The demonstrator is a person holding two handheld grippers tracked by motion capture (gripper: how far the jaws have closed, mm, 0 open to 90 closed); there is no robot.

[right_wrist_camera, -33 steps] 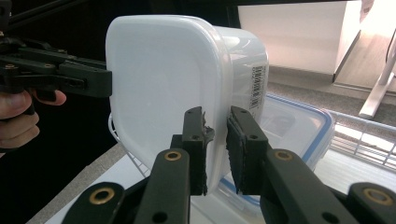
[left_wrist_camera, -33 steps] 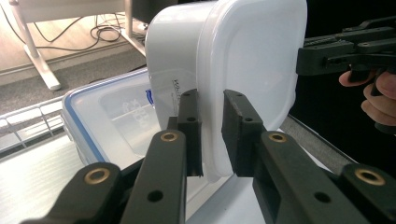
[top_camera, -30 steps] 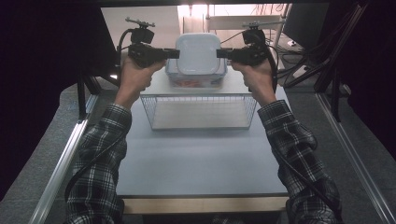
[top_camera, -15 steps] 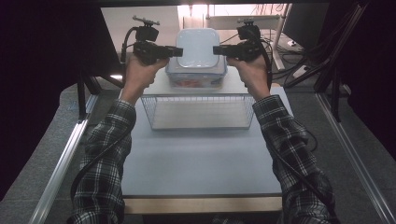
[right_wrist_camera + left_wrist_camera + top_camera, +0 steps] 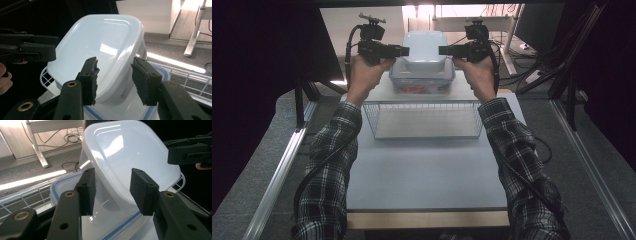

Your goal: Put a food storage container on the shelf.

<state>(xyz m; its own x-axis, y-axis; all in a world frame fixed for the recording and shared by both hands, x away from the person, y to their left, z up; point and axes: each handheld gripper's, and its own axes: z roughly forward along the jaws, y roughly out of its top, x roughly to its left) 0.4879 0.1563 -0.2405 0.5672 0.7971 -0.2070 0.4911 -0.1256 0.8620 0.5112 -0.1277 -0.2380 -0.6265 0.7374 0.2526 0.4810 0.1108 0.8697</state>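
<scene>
Wire basket (image 5: 427,120) sits empty before stacked plastic containers (image 5: 424,60).

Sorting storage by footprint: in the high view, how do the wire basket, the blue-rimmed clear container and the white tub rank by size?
1. wire basket, widest.
2. blue-rimmed clear container.
3. white tub, nested in it.
The basket is also nearest the camera, which flatters it.

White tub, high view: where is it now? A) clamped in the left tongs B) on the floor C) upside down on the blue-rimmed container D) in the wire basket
C: the white tub sits bottom-up on the blue-rimmed container, behind the wire basket.
</scene>
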